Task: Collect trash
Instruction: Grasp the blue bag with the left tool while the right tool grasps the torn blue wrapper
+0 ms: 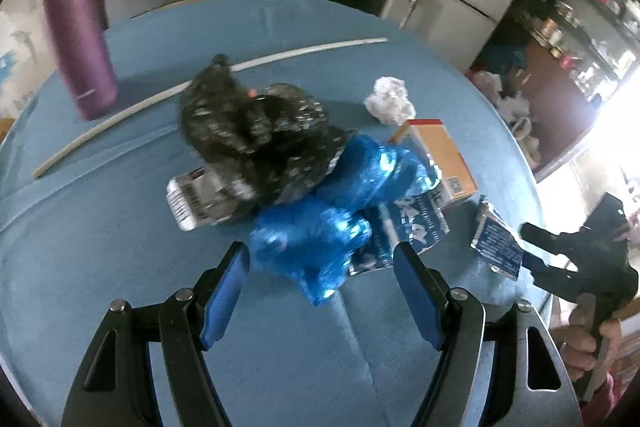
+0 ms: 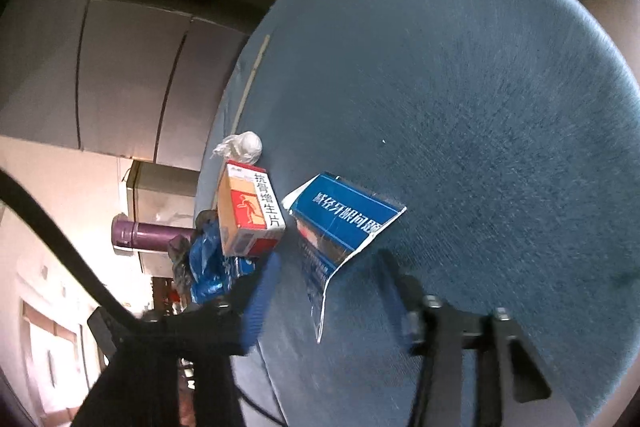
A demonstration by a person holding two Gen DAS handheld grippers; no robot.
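Though blur smears your right gripper, both it and your left gripper gape empty — black bag half-hides a printed carton on blue tablecloth.

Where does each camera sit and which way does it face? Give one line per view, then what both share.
Left wrist: rides the left gripper, looking down across the blue table at the blue plastic bag; own open fingers show, plus the right gripper.
Right wrist: rides the right gripper, rolled sideways, aimed at the torn blue carton; own open fingers show.
Shared: orange box, white paper ball, purple bottle.
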